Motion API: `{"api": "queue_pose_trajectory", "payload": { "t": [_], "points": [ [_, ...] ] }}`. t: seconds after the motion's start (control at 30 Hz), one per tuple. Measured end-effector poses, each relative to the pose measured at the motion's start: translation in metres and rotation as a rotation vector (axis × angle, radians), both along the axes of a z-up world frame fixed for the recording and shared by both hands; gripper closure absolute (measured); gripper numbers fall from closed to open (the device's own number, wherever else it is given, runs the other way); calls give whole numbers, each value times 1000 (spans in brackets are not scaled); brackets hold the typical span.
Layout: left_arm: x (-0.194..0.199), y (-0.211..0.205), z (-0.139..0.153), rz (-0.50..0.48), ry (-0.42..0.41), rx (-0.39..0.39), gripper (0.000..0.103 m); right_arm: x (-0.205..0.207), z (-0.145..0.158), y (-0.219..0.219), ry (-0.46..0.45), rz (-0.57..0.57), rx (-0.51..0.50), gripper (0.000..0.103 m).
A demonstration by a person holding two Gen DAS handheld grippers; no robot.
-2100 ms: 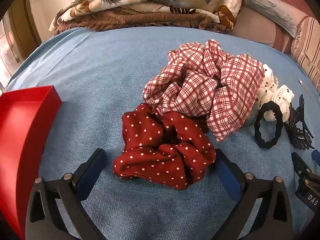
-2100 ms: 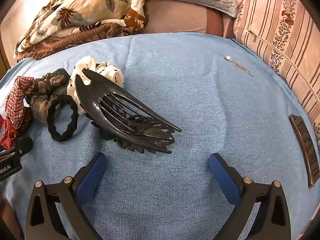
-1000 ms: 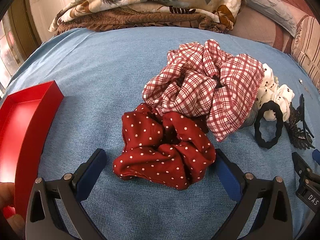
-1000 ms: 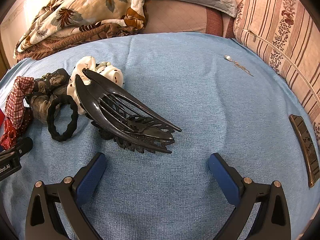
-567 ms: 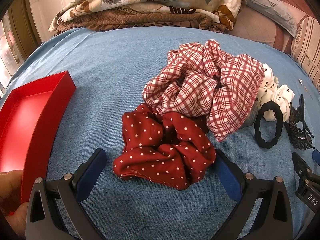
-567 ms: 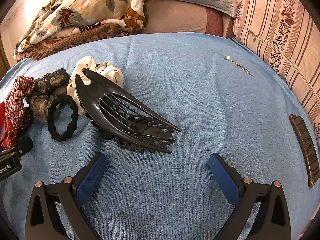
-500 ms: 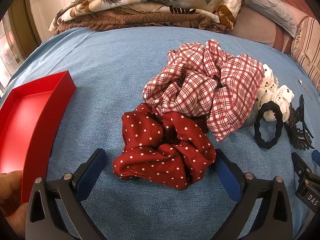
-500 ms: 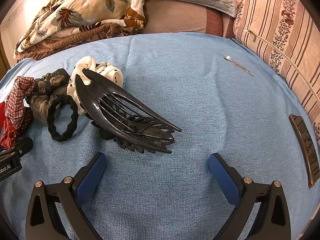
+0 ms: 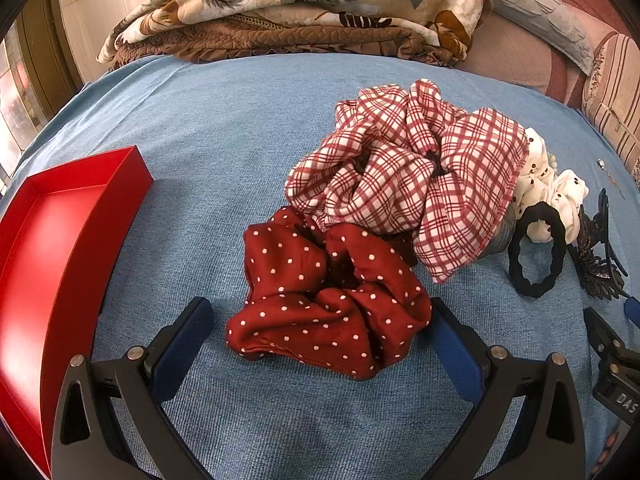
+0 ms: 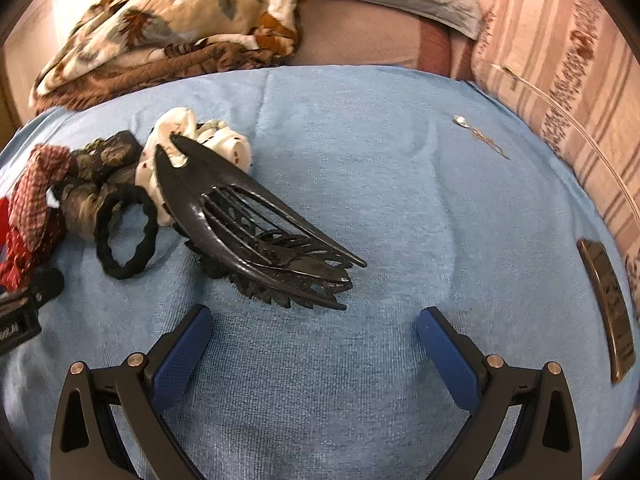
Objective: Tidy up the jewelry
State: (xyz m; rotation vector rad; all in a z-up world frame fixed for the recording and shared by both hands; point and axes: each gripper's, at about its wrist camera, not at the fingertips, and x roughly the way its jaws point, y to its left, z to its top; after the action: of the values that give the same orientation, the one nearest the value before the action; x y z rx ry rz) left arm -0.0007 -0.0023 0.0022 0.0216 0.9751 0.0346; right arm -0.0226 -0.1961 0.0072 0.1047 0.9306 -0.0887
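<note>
I see the dotted scrunchie [image 9: 328, 296] lying on the blue cloth [image 9: 224, 144] right between the spread fingers of my left gripper [image 9: 320, 320]; the jaws are wide apart and grip nothing. Its far edge touches the plaid scrunchie [image 9: 408, 172], which partly overlaps it. To the right of the plaid one lie a white scrunchie [image 9: 560, 196], a black hair tie [image 9: 538, 250] resting against it, and a dark claw clip [image 9: 600, 256] just beside the tie. A red tray [image 9: 48, 248] sits on the cloth at my left, apart from the pile.

From the right wrist view, the claw clip [image 10: 256, 236] lies on its side ahead and left of my right gripper [image 10: 314, 330], whose jaws are also spread and empty, fingertips close above the cloth. The hair tie [image 10: 126, 236] and white scrunchie [image 10: 200, 140] touch the clip's far end. A small silver pin [image 10: 478, 134] lies well apart at the far right, and a brown barrette [image 10: 608, 304] near the cloth's right edge.

The cloth covers a bed; a leaf-print quilt [image 9: 288, 4] is heaped at its far side, with a striped pillow [image 10: 560, 64] to the right. Both grippers point level along the bed, low over it.
</note>
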Motion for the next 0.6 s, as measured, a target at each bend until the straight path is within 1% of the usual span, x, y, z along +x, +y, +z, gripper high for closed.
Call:
{"api": "queue_pose_trajectory", "payload": {
  "t": [0.1, 0.17, 0.2, 0.27, 0.33, 0.37, 0.4, 0.5, 0.6],
  "points": [
    [-1, 0, -2, -1, -1, 0, 0, -5, 1, -12, -19, -3, 81, 0],
    [-1, 1, -1, -7, 11, -5, 0, -8, 2, -12, -10, -15, 106, 0],
    [-2, 1, 0, -25, 27, -6, 0, -8, 2, -13, 4, -26, 116, 0],
    [-4, 3, 1, -69, 57, -12, 0, -7, 1, -10, 25, -30, 109, 0],
    [-10, 4, 4, -124, 85, -10, 0, -7, 0, -3, 44, -6, 60, 0],
    [-15, 6, 8, -131, 102, -15, 0, -9, 1, -2, 37, -4, 52, 0],
    [-22, 11, 13, -116, 103, -36, 0, -13, 1, -2, 28, -7, 52, 0],
    [-52, 23, 33, -91, 36, -99, 0, -26, 7, -2, 15, -35, 29, 0],
    [-84, 32, 62, -82, -60, -80, 0, -44, 17, -6, -14, -78, 20, 0]
  ]
}}
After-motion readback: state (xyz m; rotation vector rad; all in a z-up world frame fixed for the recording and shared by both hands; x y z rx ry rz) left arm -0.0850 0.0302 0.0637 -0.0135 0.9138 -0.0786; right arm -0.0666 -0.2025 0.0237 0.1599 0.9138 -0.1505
